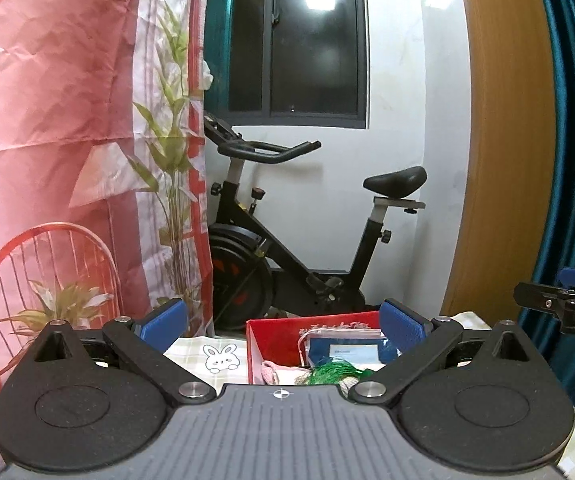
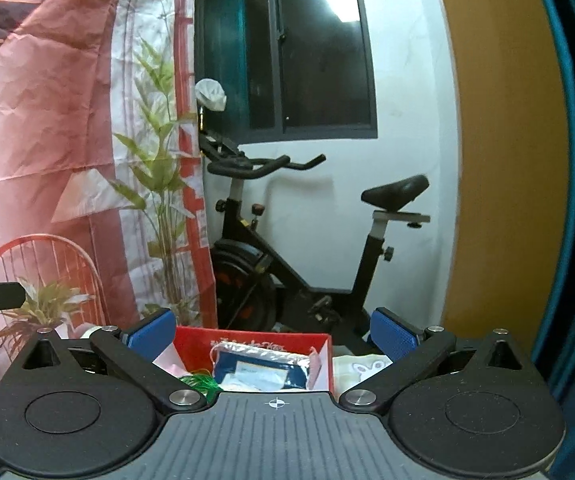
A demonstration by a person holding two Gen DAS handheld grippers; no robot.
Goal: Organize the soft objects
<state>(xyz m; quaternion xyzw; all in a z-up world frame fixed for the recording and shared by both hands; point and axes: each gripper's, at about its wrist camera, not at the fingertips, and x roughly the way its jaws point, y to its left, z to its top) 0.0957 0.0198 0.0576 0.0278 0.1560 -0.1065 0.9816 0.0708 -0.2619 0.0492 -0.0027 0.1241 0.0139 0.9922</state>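
Both grippers are seen spread wide with nothing between their blue pads: the left gripper (image 1: 283, 326) is held above the near edge of a red box (image 1: 271, 330), and the right gripper (image 2: 273, 334) is held above the same box (image 2: 247, 342) from a slightly different angle. Neither tool is in contact with any object. Inside the open-topped red box several soft items are packed together: a flat blue pouch in a clear plastic sleeve (image 1: 343, 350), propped against the back wall with a pale label on its face, a bundle of green string (image 1: 327, 376) lying in front of it, and a piece of pink knitted cloth (image 1: 271, 372) tucked at the left corner. From the right wrist view the blue pouch (image 2: 259, 372) is shown near the middle of the box and the green string (image 2: 199, 382) at its left. The box is set on a pale checked tablecloth (image 1: 203, 350) printed with a white rabbit (image 1: 221, 358). The tip of the right gripper (image 1: 559, 302) is visible at the right edge of the left wrist view. Behind the table an exercise bike (image 1: 295, 240) is stood against a white wall, beside a pink printed backdrop (image 1: 47, 120).
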